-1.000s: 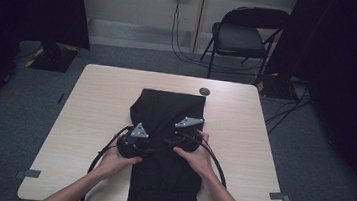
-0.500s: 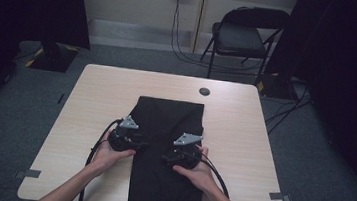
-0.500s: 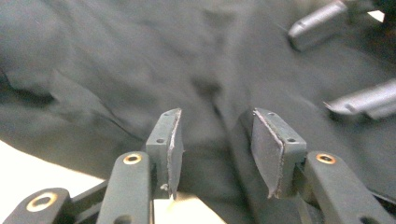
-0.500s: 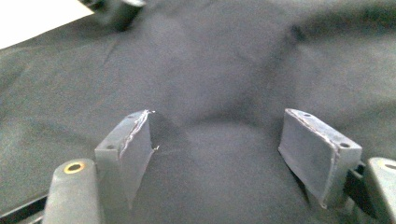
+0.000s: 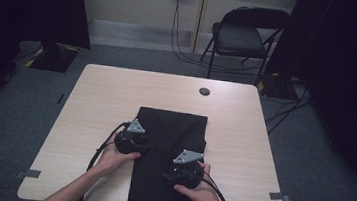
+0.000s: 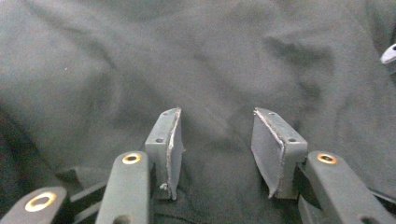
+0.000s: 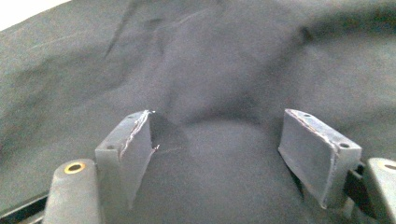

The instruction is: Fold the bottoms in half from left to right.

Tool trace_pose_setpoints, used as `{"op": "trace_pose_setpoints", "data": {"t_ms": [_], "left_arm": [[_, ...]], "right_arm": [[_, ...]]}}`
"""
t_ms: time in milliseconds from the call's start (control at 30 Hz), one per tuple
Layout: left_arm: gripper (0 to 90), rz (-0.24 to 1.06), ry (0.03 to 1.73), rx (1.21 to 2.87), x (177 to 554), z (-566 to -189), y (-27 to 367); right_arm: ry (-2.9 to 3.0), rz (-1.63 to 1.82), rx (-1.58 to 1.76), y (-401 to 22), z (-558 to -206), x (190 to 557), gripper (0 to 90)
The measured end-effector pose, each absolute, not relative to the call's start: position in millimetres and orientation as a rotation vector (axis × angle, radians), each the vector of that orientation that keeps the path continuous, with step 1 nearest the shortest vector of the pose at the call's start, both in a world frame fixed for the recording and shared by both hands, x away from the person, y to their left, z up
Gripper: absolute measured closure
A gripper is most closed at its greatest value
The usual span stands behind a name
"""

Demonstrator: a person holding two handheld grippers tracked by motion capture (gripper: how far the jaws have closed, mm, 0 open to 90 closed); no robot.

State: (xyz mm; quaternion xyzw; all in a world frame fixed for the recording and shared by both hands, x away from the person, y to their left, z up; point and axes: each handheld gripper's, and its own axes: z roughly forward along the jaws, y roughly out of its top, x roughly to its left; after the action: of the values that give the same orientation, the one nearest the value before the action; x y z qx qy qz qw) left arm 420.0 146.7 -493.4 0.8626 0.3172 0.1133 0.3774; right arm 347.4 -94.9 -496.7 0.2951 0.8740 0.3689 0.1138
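Now | left claw (image 5: 147, 146) released over black cloth (image 5: 173, 130) | right claw (image 5: 164, 175) released, above same cloth

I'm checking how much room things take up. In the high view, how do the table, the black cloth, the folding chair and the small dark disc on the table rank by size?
1. table
2. black cloth
3. folding chair, though it stands farther from the camera, so this place is unsure
4. small dark disc

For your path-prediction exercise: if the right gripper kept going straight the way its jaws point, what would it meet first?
Most likely the black cloth: the right gripper, jaws open, points right at its wrinkled surface, though the depth is hard to judge.
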Motion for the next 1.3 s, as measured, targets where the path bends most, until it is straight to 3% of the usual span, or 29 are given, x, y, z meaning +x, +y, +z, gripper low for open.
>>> {"op": "trace_pose_setpoints", "data": {"t_ms": [267,333,467,600,700,867,1033,1300], "left_arm": [[51.5,0.230,0.744,2.287,390.2,-488.0,138.3],[53.1,0.194,0.746,2.287,390.6,-486.3,139.7],[52.3,0.227,0.756,2.215,403.9,-471.0,146.8],[49.1,0.292,0.815,2.128,427.7,-453.8,157.4],[45.7,0.335,0.856,2.112,449.9,-453.8,163.4],[39.5,0.295,0.932,2.112,484.8,-465.3,171.0],[28.3,0.268,1.005,2.118,503.2,-481.9,175.1],[23.6,0.277,0.976,2.167,501.1,-493.6,166.1]], "right_arm": [[2.633,1.048,0.806,-103.4,-492.7,311.4,24.9],[2.671,1.061,0.794,-105.5,-489.1,312.8,29.6],[2.533,1.167,0.827,-120.8,-465.7,340.4,25.5],[2.412,1.214,0.957,-148.3,-449.5,392.6,21.3],[2.394,1.155,1.026,-160.3,-453.2,434.6,19.9],[2.314,1.156,1.133,-165.2,-465.9,482.7,17.6],[2.337,1.115,1.165,-162.3,-482.4,501.6,16.1],[2.382,1.051,1.163,-158.1,-496.2,503.9,15.2]]}}
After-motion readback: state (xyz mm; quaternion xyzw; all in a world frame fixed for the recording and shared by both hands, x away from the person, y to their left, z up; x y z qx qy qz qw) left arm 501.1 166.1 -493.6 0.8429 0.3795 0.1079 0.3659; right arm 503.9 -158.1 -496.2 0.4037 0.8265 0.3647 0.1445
